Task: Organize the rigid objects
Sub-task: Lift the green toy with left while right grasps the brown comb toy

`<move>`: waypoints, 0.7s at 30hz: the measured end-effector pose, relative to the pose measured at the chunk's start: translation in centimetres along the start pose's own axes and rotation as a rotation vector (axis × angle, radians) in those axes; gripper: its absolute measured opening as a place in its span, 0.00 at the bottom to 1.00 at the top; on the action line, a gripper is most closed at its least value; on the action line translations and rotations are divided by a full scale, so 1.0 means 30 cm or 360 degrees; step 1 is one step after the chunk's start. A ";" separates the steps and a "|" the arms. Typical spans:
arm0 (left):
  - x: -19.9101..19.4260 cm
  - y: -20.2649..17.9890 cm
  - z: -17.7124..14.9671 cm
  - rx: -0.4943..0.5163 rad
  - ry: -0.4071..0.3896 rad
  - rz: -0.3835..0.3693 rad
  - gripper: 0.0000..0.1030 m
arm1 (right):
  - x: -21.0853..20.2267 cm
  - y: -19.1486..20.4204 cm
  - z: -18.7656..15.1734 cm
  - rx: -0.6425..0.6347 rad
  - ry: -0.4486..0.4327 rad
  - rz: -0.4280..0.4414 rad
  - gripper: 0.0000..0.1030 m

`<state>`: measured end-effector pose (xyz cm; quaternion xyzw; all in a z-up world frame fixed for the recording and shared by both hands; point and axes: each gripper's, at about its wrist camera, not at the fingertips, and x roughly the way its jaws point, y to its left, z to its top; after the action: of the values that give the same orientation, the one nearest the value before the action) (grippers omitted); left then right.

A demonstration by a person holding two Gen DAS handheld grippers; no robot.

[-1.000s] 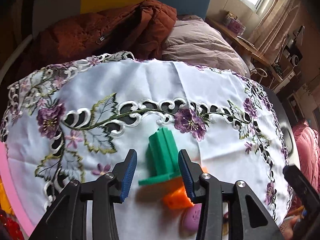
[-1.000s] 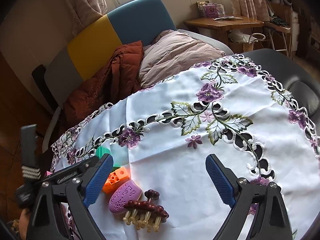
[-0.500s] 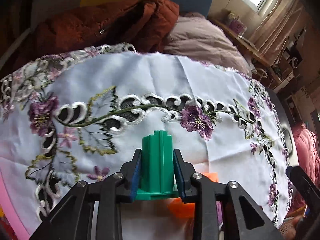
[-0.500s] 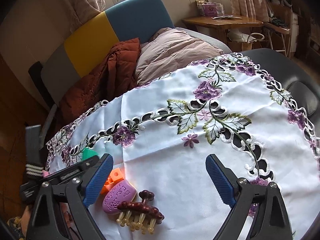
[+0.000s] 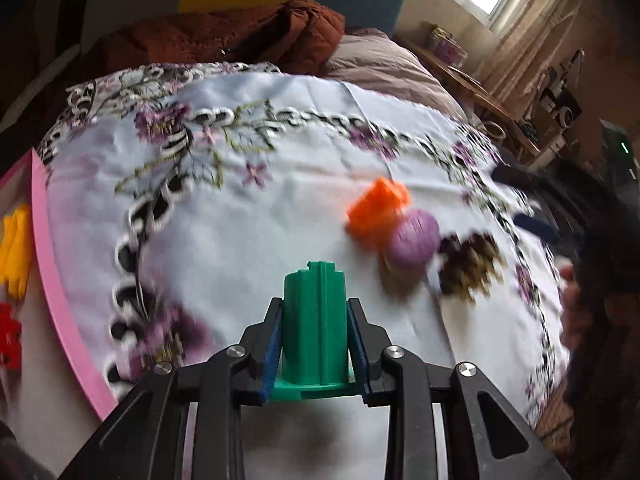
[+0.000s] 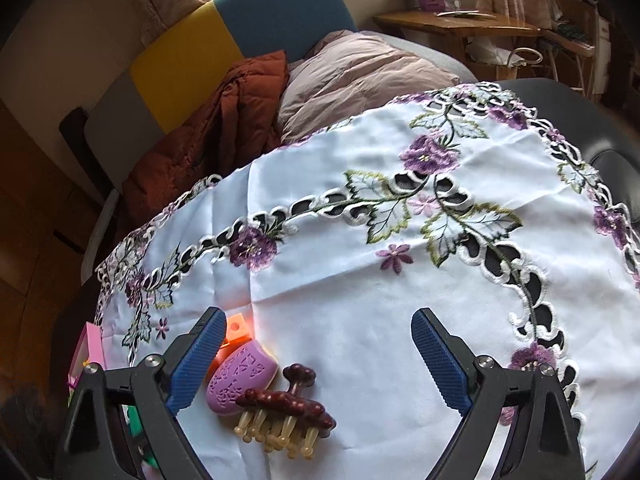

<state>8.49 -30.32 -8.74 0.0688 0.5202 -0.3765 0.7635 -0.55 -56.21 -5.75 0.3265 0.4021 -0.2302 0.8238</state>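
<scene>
Green plastic piece [image 5: 314,328] sits clamped between the left gripper's [image 5: 315,344] blue pads above the embroidered tablecloth [image 5: 224,236]. At nine o'clock, a pink tray [image 5: 52,280] holds yellow and red items. The right gripper's [image 6: 316,360] fingers stand wide apart, empty.

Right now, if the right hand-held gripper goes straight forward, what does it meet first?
Probably only the white embroidered tablecloth: the right hand-held gripper is open, and the way between its pads looks free.
</scene>
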 end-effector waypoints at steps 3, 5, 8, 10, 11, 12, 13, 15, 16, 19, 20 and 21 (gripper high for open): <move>-0.005 -0.016 -0.077 0.0016 0.0052 -0.0042 0.29 | 0.006 0.023 -0.008 -0.0051 0.0021 0.0032 0.92; -0.010 -0.036 -0.110 0.0071 0.0035 -0.0038 0.29 | 0.009 0.039 -0.014 -0.0087 0.0036 0.0064 0.92; -0.006 -0.050 -0.120 0.0100 0.0039 -0.0025 0.29 | 0.033 0.064 -0.031 -0.0148 0.0116 0.0108 0.92; 0.000 -0.048 -0.121 0.0096 0.0027 -0.0028 0.29 | 0.051 0.082 -0.047 -0.0206 0.0177 0.0117 0.92; 0.002 -0.048 -0.123 0.0094 0.0021 -0.0029 0.29 | 0.062 0.092 -0.057 -0.0232 0.0215 0.0122 0.92; 0.004 -0.044 -0.121 0.0088 0.0015 -0.0030 0.29 | 0.070 0.099 -0.065 -0.0256 0.0240 0.0119 0.92; 0.005 -0.042 -0.120 0.0083 0.0009 -0.0026 0.29 | 0.077 0.108 -0.074 -0.0288 0.0262 0.0105 0.92; 0.006 -0.045 -0.125 0.0102 0.0005 -0.0009 0.29 | 0.090 0.114 -0.087 -0.0328 0.0292 0.0066 0.92; 0.007 -0.047 -0.128 0.0106 0.0000 -0.0001 0.29 | 0.093 0.113 -0.089 -0.0335 0.0299 0.0056 0.93; 0.010 -0.048 -0.125 0.0099 -0.0002 0.0013 0.29 | 0.102 0.114 -0.101 -0.0349 0.0357 0.0073 0.95; 0.009 -0.049 -0.125 0.0097 -0.0004 0.0017 0.29 | 0.104 0.117 -0.108 -0.0379 0.0373 0.0056 0.95; 0.008 -0.050 -0.127 0.0099 -0.0008 0.0023 0.29 | 0.105 0.119 -0.116 -0.0406 0.0388 0.0031 0.95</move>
<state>4.72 -29.59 -10.22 0.0954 0.5059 -0.3872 0.7649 1.75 -51.63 -8.67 0.2486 0.5218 -0.1281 0.8059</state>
